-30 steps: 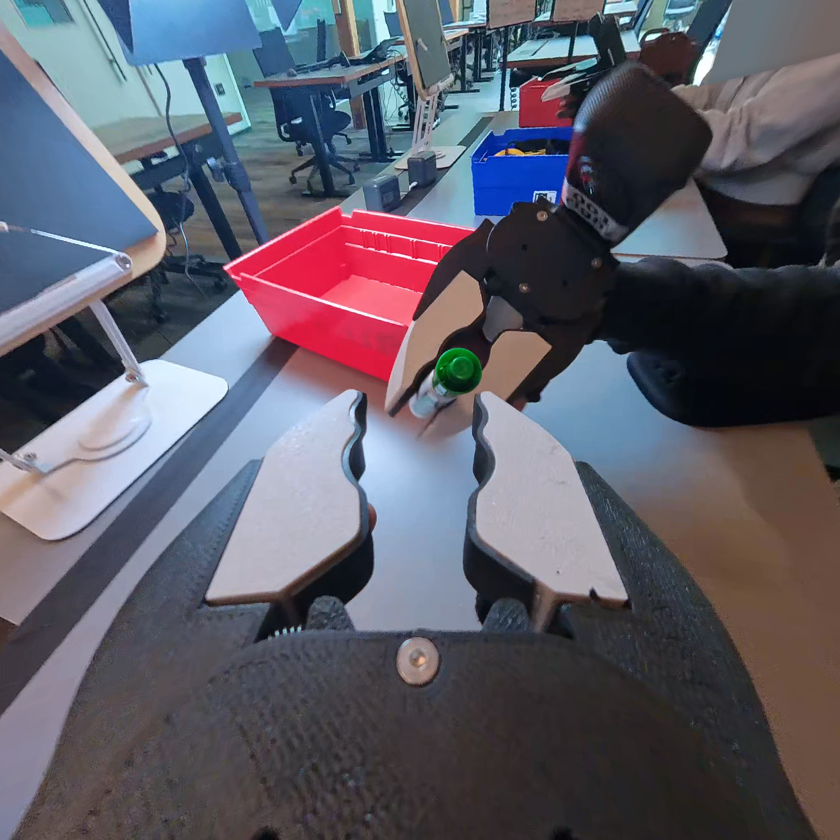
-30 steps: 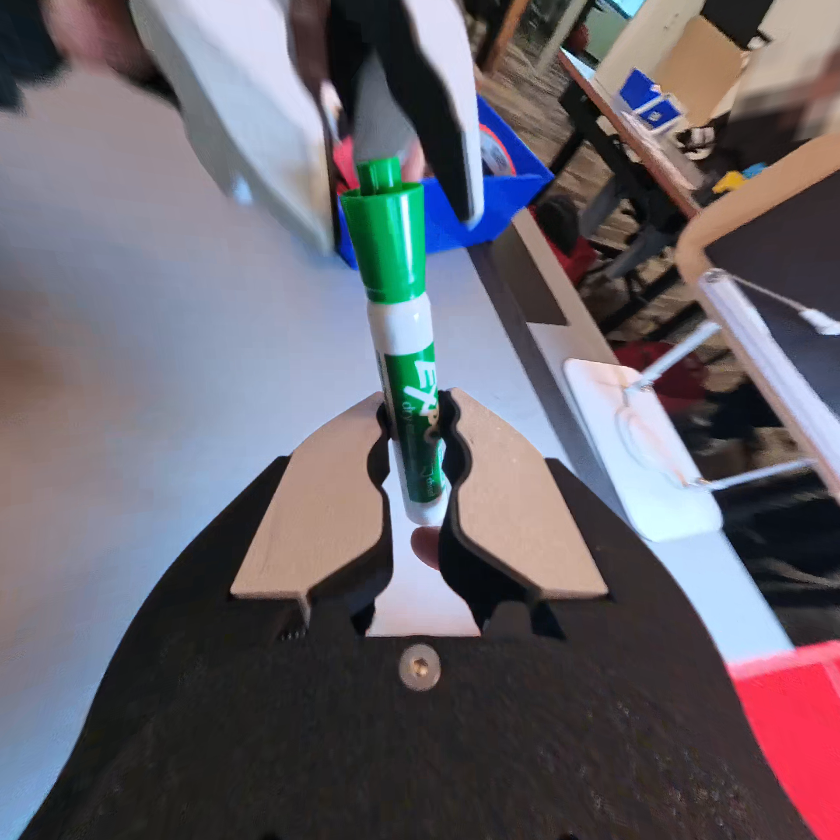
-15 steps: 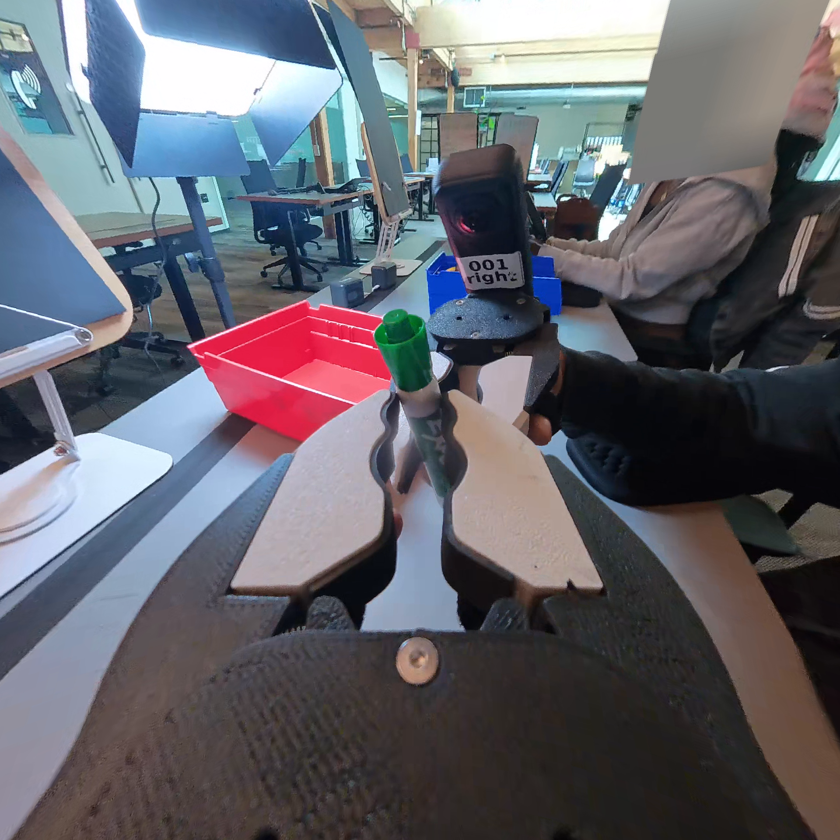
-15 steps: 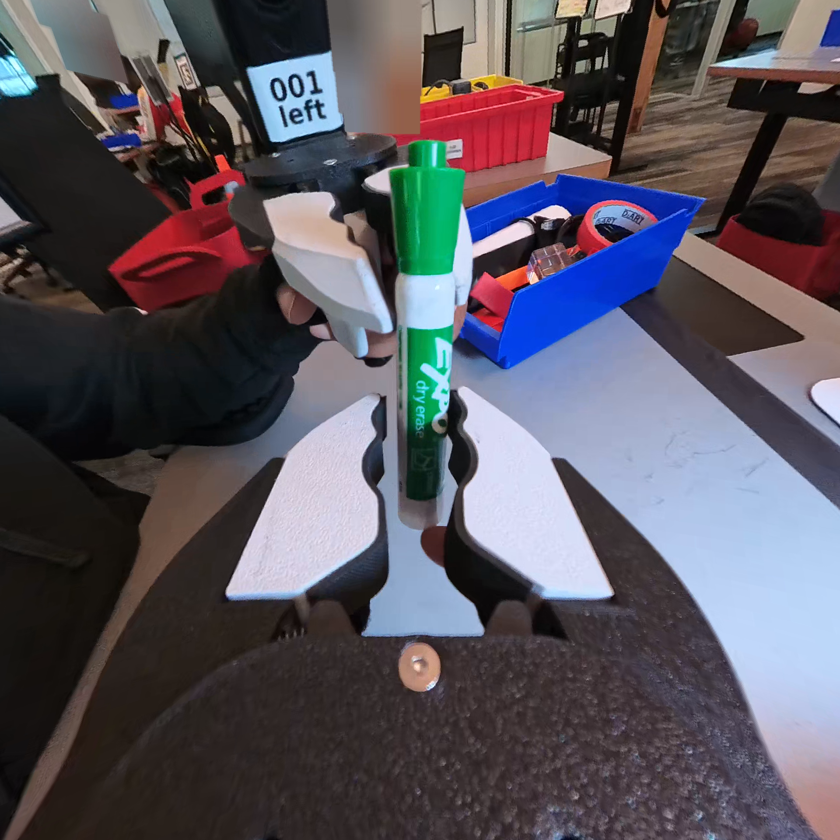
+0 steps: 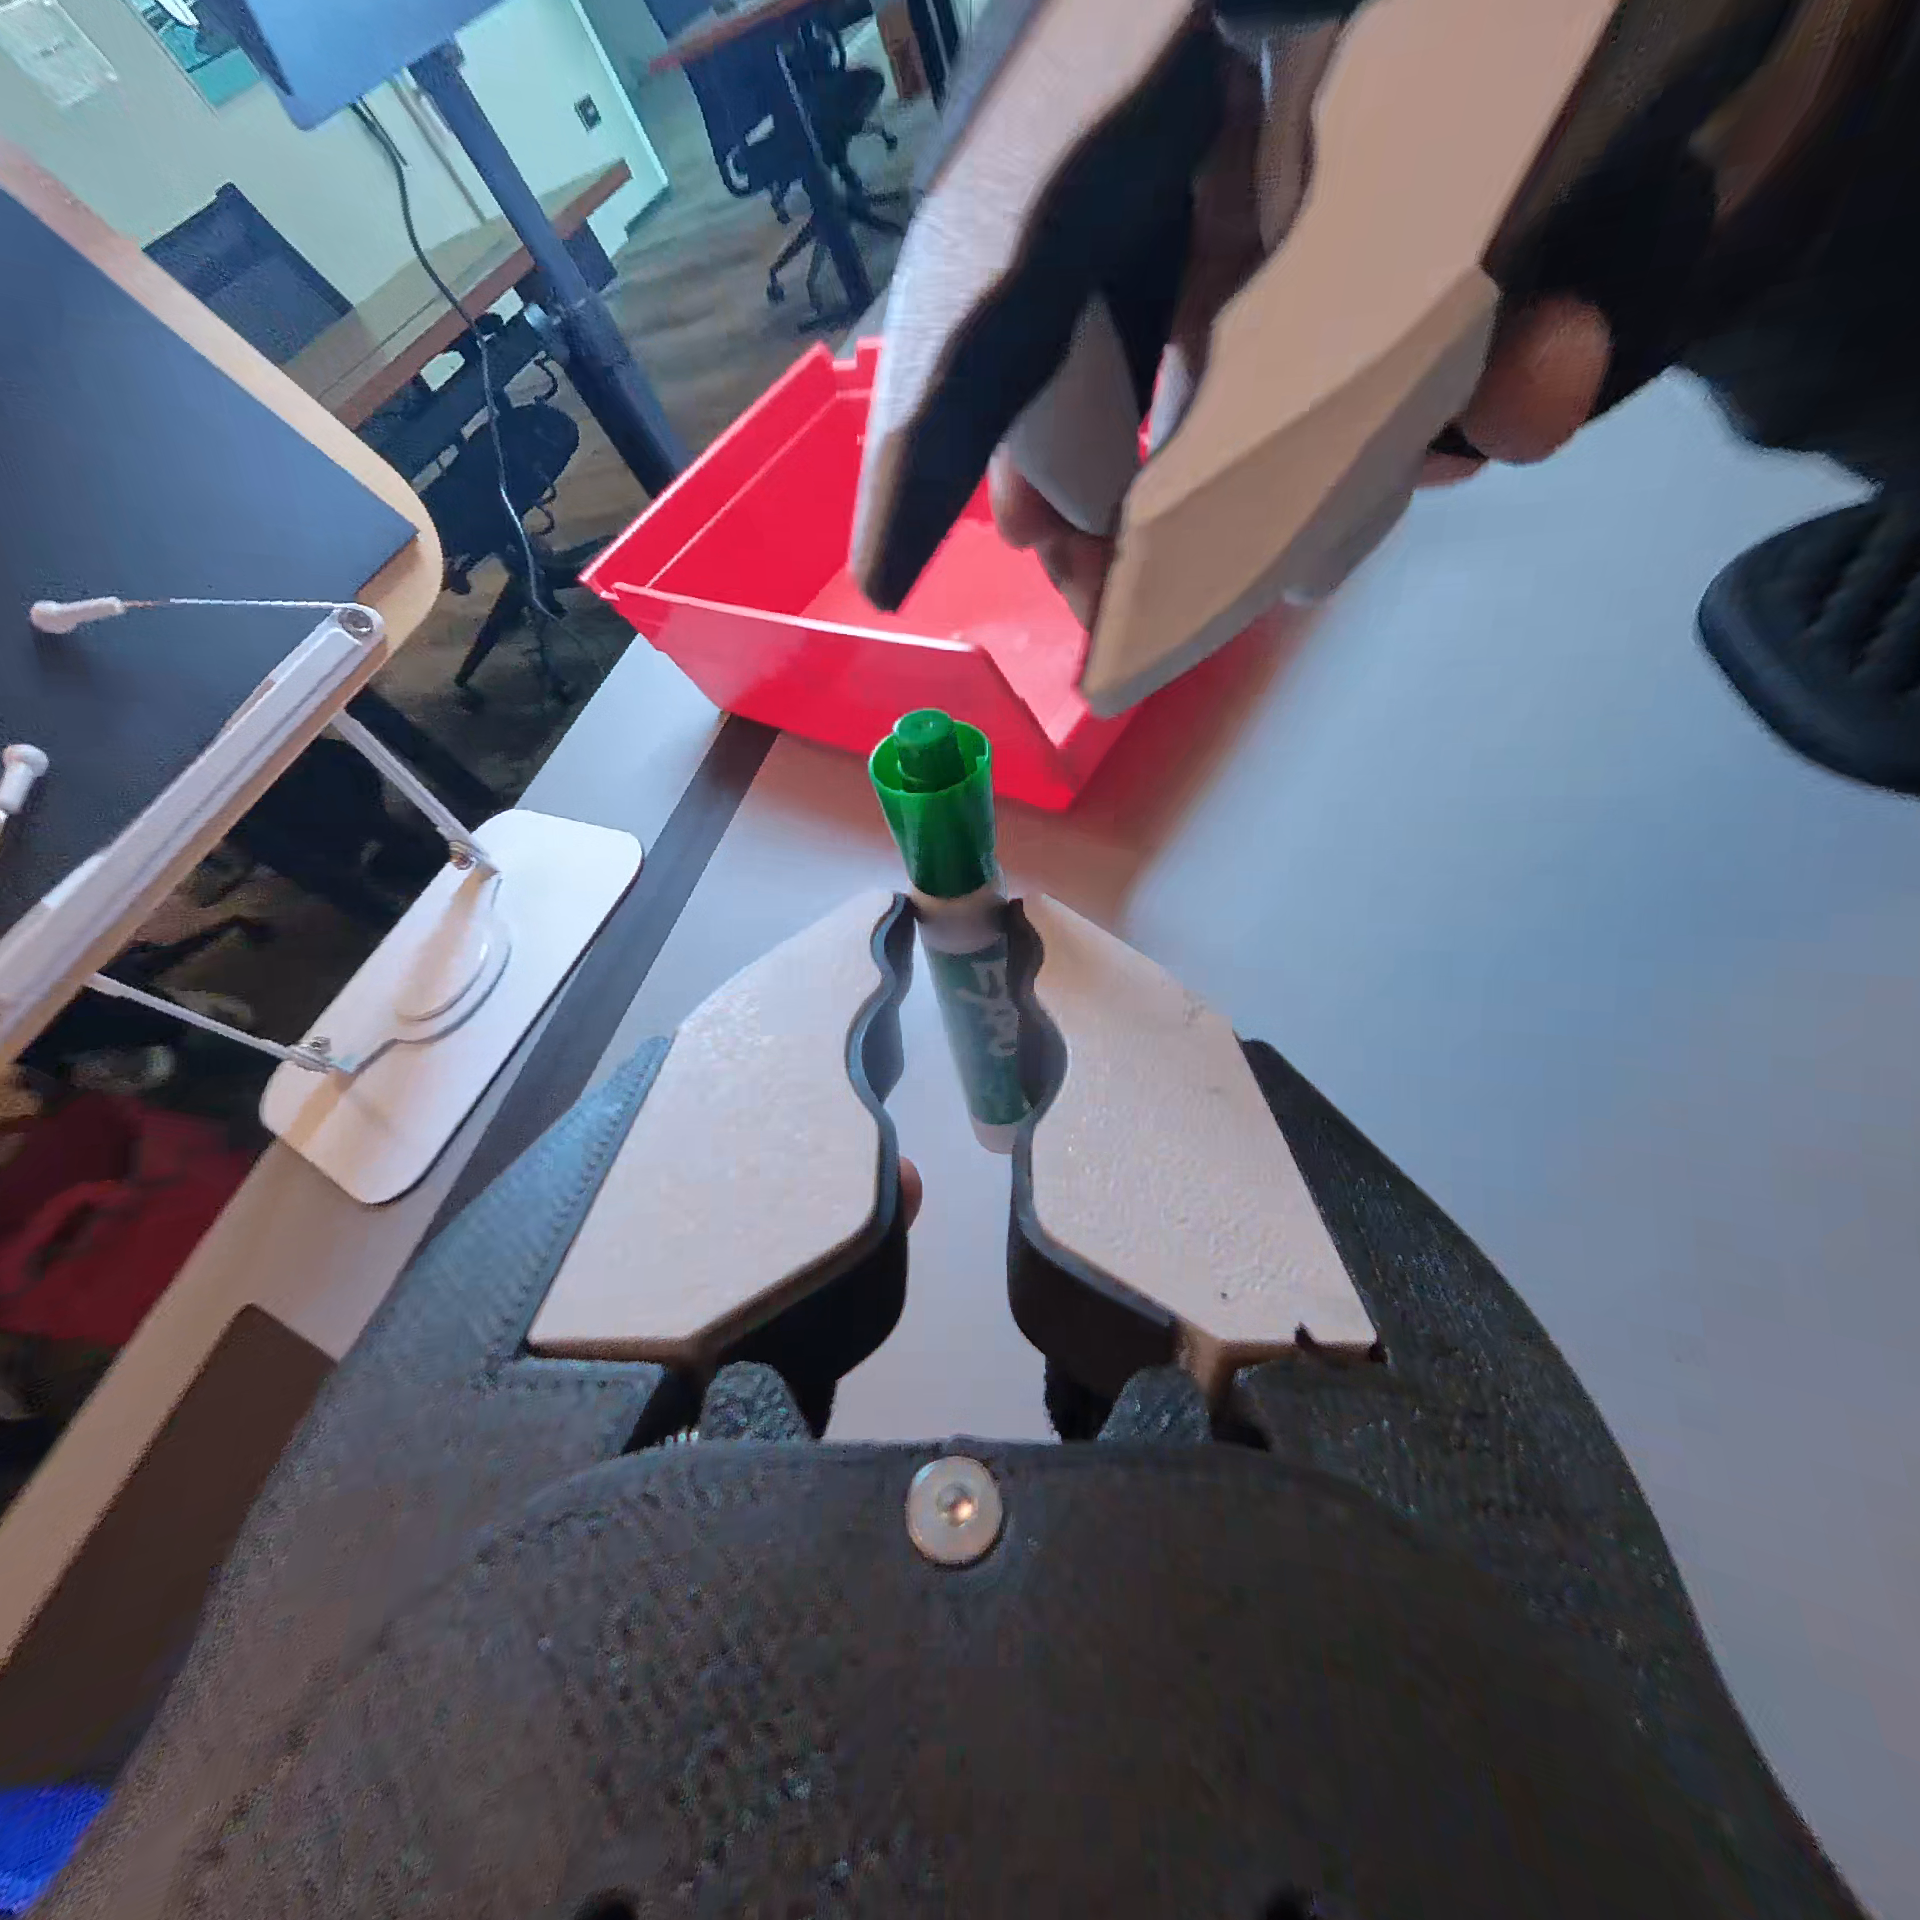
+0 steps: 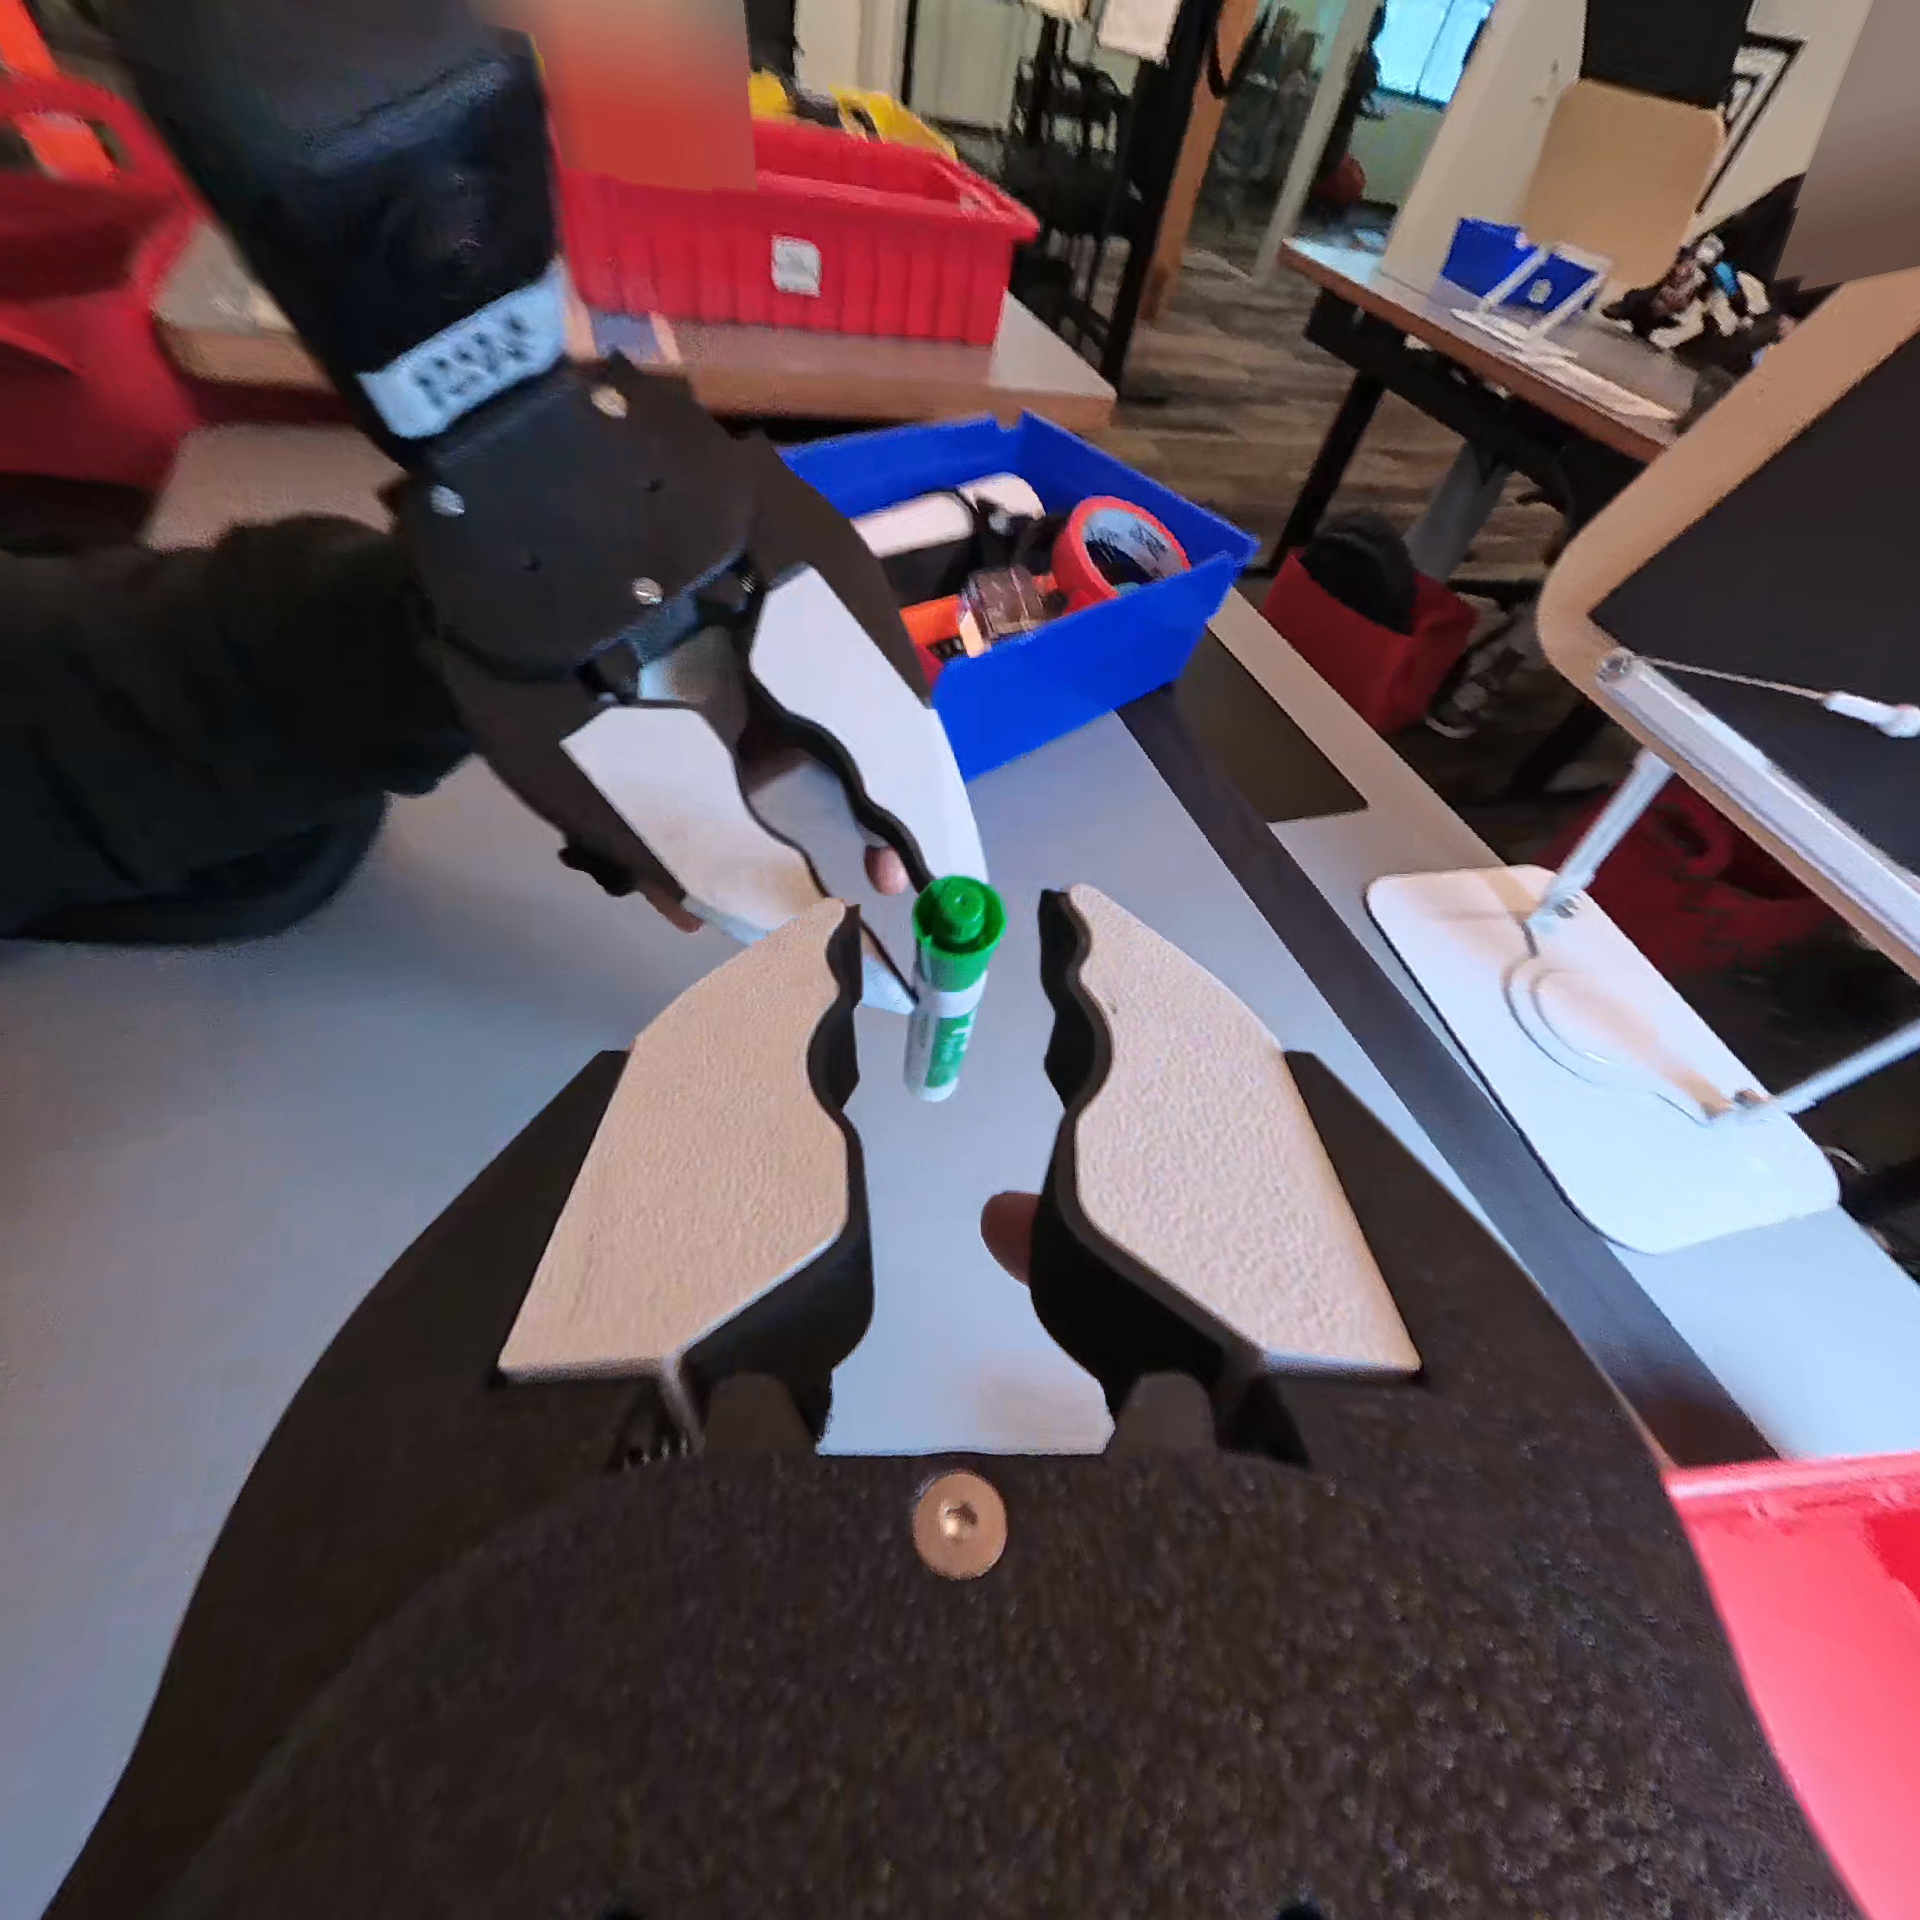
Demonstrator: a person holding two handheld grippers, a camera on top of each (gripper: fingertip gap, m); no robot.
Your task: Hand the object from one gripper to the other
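Observation:
A green dry-erase marker [image 5: 935, 821] stands cap-up between the fingertips of my left gripper [image 5: 961, 914], which is shut on its barrel above the grey table [image 5: 1507, 935]. My right gripper [image 5: 997, 634] shows in the left wrist view above and beyond the marker, open and apart from it. In the right wrist view my right gripper [image 6: 951, 902] is open, with the marker [image 6: 940, 1029] in the gap between its fingertips and touching neither. The left gripper [image 6: 920, 961] reaches in from the upper left and grips the marker.
A red bin [image 5: 790, 613] sits on the table just beyond the marker; its corner also shows in the right wrist view [image 6: 1818, 1662]. A blue bin [image 6: 1091, 665] with a tape roll stands farther back. A white stand base [image 5: 447, 997] lies at the table edge.
One second ago the right gripper held the marker and the left was open. Then both were shut on it. Now the right has opened and let go; the left holds it.

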